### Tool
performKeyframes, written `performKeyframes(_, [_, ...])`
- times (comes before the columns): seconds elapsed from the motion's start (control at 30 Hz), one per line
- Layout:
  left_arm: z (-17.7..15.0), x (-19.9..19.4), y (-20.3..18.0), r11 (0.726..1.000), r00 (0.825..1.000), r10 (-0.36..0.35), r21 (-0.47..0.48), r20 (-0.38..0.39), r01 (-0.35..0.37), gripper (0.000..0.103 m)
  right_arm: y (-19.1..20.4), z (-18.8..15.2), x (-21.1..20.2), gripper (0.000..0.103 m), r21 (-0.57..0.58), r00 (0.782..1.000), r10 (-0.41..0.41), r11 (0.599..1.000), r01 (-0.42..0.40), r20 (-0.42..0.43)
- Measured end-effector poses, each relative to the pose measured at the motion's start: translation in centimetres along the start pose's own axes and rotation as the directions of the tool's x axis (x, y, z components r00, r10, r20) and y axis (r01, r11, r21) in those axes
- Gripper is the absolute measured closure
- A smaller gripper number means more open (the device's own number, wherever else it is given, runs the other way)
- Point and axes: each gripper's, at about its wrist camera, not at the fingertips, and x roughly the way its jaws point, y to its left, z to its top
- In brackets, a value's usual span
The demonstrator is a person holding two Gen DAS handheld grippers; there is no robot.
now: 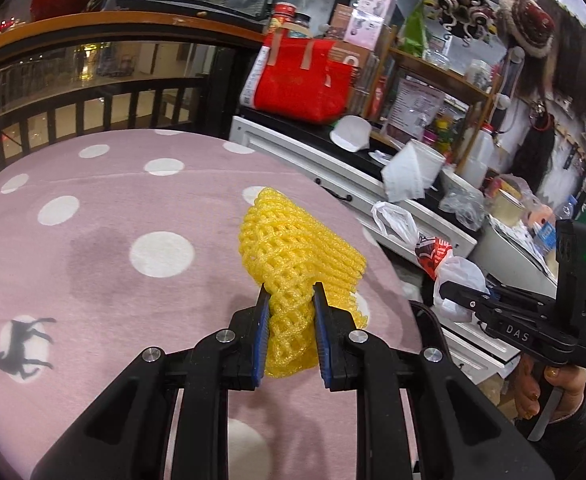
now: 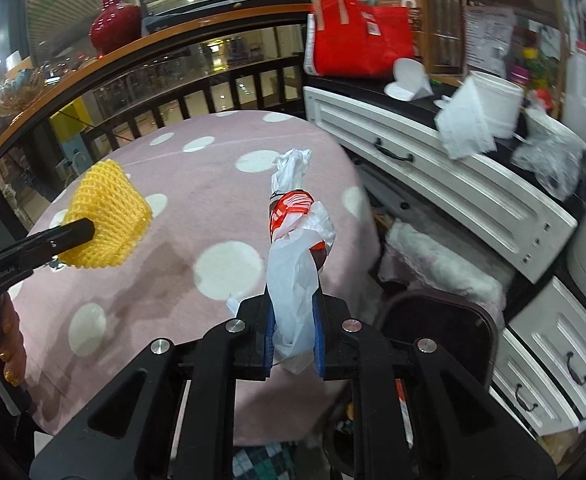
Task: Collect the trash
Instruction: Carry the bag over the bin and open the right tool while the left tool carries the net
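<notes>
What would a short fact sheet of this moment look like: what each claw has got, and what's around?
left gripper: shut on the yellow foam net, lifted above the table
right gripper: shut on the white plastic bag with red print
table: round, covered by a pink cloth with white dots
beside the table: white drawer cabinet with a dark, cluttered top
on the cabinet: red bag, white tub
behind: dark railing, red vase on a wooden ledge
</notes>
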Motion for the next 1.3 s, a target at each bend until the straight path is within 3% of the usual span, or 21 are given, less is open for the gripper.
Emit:
performKeyframes(0.47, [-1.7,2.2,-7.7,0.987,0.988,-0.143,0.066,-0.055,0.147,0.083,-10.0,-6.4,-2.6,0.088,0.158,0.981,-0.184,0.968,0.192,-0.067])
performKeyframes(0.73, [-3.1,4.1,-11.4,0.974,0.974,-0.199,0.089,-0.109,0.209,0.083,-11.8,-9.5,0.3,0.088,0.178,0.966,-0.181,0.961,0.213,-0.183])
performKeyframes(0.97, [-4.2,5.2,-13.4,0.965,0.964,-0.221,0.108,-0.148,0.238,0.083,-12.8,-12.6,5.4,0.088,0.206,0.936,-0.138,0.955,0.212,-0.323])
performKeyframes(1.2, [-5.1,6.5,-15.2,0.956,0.953,-0.232,0.135,-0.195,0.261,0.083,-14.6,-14.9,9.7,0.087,0.272,0.906,-0.117,0.931,0.243,-0.408])
performKeyframes(1.3, [-5.6,7.4,-16.0,0.951,0.947,-0.233,0.152,-0.223,0.270,0.083,-15.5,-15.7,10.7,0.084,0.321,0.905,-0.085,0.918,0.234,-0.417])
